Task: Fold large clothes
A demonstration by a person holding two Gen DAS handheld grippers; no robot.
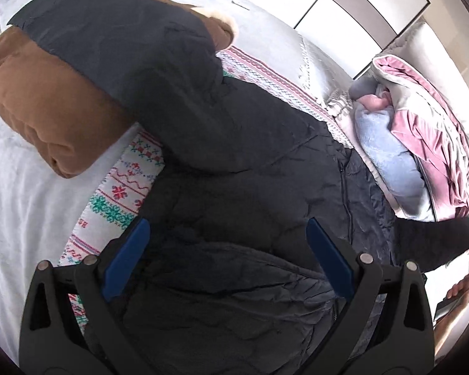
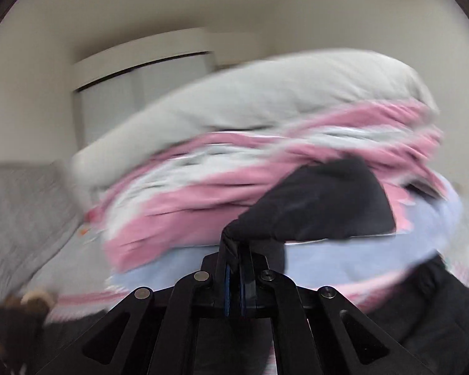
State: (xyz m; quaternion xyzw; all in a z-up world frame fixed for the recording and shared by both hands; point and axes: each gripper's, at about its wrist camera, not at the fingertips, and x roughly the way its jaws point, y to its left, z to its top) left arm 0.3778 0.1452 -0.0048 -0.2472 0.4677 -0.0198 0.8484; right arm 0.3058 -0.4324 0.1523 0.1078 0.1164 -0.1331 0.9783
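A large dark navy padded jacket (image 1: 234, 143) lies spread on the bed, over a patterned knit blanket (image 1: 115, 200). One sleeve reaches up left across a folded brown coat (image 1: 37, 100). My left gripper (image 1: 228, 240) is open and hovers just above the jacket's lower part, blue pads apart, holding nothing. My right gripper (image 2: 234, 262) is shut on a bunched end of the jacket's dark sleeve (image 2: 322, 200) and holds it lifted; that view is motion-blurred. The lifted sleeve also shows at the right edge of the left wrist view (image 1: 434, 240).
A heap of pink and grey bedding (image 1: 428, 131) with a pale blue fleece (image 1: 387, 162) lies at the bed's right, also filling the right wrist view (image 2: 234, 168). White quilted bed cover (image 1: 22, 193) on the left. Wardrobe doors (image 1: 344, 3) behind.
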